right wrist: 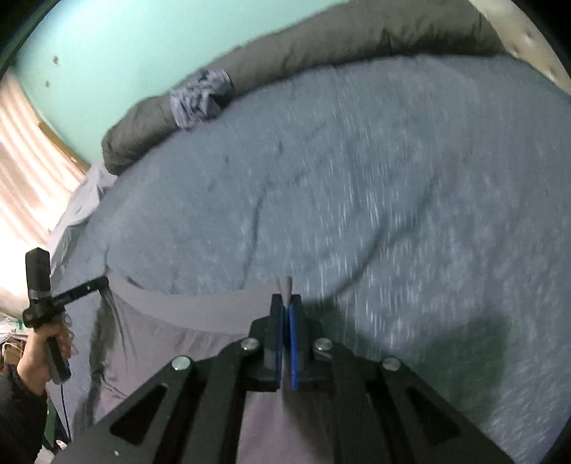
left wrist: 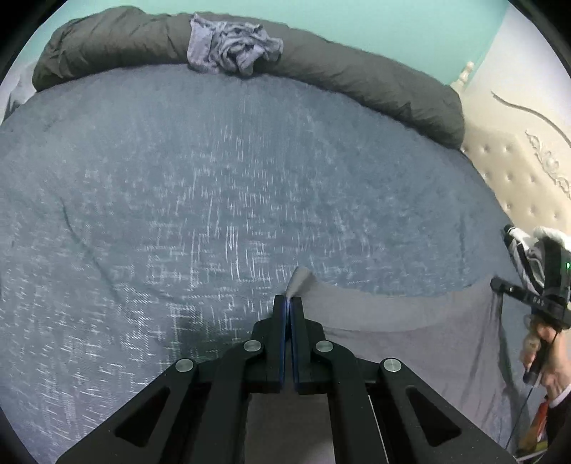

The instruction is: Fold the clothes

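Your left gripper (left wrist: 288, 301) is clamped tight on one corner of the grey cloth (left wrist: 410, 321), a small peak of fabric poking out past the closed blue pads (left wrist: 283, 321). Your right gripper (right wrist: 285, 299) is pinched on the opposite corner, with a nub of cloth showing above its tips. The jaws of both stand together with only the fabric between them.

The cloth hangs stretched between the two grippers, its top edge sagging in a shallow curve, and its lower part drapes down over the near side of the bed (left wrist: 178, 178). In the right wrist view the side under the left gripper bunches into dark vertical folds.

Your right hand (left wrist: 546, 353) grips its handle at the edge of the left wrist view; your left hand (right wrist: 53, 342) does the same in the right wrist view.

A crumpled garment (left wrist: 233, 46) lies on the rolled dark duvet (left wrist: 357, 78) at the far side of the bed, against the green wall (left wrist: 357, 18), well apart from the held cloth. A tufted headboard (left wrist: 528, 178) stands at the bed's right end.
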